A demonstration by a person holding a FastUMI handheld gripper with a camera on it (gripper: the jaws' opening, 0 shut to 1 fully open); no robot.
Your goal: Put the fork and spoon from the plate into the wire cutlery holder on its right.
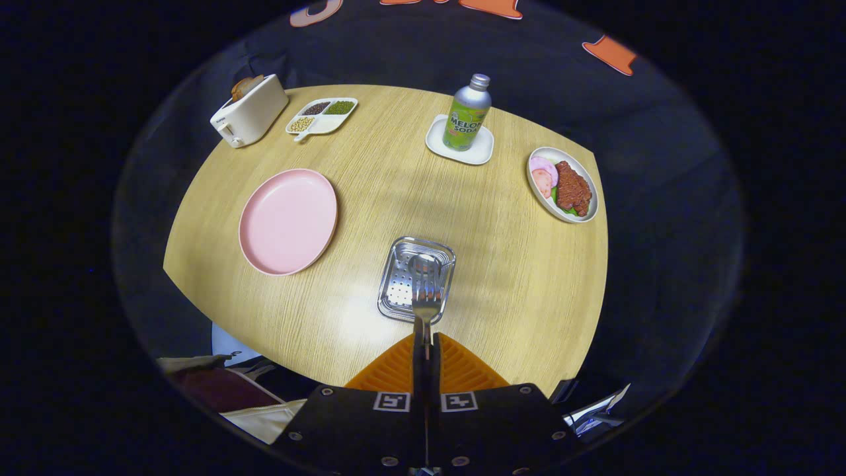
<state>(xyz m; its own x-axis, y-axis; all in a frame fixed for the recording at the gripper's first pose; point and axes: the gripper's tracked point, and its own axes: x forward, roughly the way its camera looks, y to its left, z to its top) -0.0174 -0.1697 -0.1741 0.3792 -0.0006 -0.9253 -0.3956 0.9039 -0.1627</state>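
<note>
Clamping the fork [426, 301] in the gripper [423, 344], tines hanging over the wire cutlery holder [396, 291] where the spoon [420, 264] lies, beside the emptied pink plate [288, 221], risking a clatter or bounce-out.

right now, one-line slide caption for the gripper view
Gripper shut on fork, held above the wire cutlery holder; spoon already inside; pink plate empty.
</note>
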